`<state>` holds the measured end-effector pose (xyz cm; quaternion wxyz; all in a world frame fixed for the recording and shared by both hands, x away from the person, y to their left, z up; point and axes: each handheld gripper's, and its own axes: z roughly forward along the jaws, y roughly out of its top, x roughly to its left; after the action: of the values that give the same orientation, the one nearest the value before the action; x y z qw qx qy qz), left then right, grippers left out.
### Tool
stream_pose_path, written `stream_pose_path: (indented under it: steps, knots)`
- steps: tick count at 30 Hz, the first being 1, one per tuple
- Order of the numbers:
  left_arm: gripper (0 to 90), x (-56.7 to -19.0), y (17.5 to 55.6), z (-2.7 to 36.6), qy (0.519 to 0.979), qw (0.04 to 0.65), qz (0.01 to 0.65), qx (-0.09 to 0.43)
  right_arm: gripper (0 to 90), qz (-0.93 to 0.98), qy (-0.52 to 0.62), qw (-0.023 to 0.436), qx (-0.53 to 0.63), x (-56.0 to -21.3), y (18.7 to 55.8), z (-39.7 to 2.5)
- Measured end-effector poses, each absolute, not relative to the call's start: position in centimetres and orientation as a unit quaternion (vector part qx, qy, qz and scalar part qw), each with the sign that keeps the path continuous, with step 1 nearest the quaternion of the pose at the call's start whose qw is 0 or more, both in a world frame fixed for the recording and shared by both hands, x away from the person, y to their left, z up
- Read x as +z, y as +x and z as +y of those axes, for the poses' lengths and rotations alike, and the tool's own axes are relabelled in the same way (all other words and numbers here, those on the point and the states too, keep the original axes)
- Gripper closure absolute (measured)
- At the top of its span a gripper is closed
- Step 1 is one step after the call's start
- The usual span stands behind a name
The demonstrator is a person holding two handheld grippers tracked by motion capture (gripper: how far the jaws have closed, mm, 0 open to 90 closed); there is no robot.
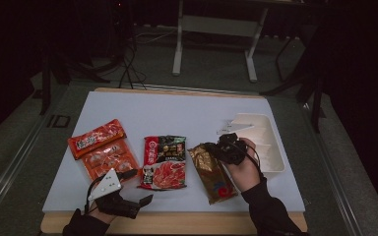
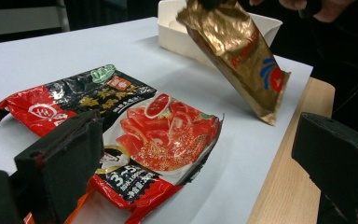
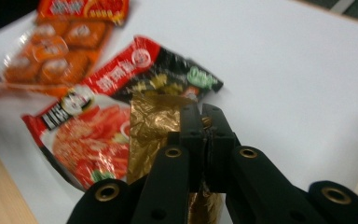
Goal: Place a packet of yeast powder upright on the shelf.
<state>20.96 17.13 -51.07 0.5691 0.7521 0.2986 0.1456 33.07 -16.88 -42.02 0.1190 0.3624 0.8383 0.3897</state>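
A gold foil packet (image 1: 211, 172) hangs tilted over the white mat, its top edge pinched by my right gripper (image 1: 215, 149), which is shut on it. The gold foil packet (image 2: 235, 51) is lifted at its upper end, and its lower corner touches the mat. My right gripper (image 3: 203, 114) clamps the crinkled gold foil packet (image 3: 149, 130). A red and black food packet (image 1: 163, 161) lies flat in the middle. My left gripper (image 1: 140, 194) rests open at the mat's front edge, empty, just in front of the red and black food packet (image 2: 135, 130).
An orange snack packet (image 1: 103, 147) lies at the left of the mat. A white tray (image 1: 270, 147) stands at the right, behind my right hand. The wooden table edge (image 1: 177, 223) runs along the front. Table legs stand beyond the far edge.
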Motion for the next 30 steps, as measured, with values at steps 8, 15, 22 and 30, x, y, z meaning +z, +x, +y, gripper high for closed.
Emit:
stream_pose_path:
  steps: [8,15,22,30]
  knots:
    - [2.7,-51.1,21.0,17.2,0.752,0.569,0.299,0.146,88.7,0.817,0.354,0.137,0.434,-39.0,33.0,-17.4]
    - [2.7,-51.1,21.0,17.2,0.752,0.569,0.299,0.145,88.8,0.801,0.355,0.137,0.462,-37.2,33.6,-17.7]
    - [2.7,-51.1,21.0,17.2,0.753,0.568,0.3,0.145,88.7,0.787,0.354,0.145,0.484,-35.6,34.4,-18.1]
    - [2.7,-51.2,21.1,17.1,0.75,0.57,0.303,0.143,88.7,0.764,0.371,0.149,0.506,-34.0,36.3,-19.7]
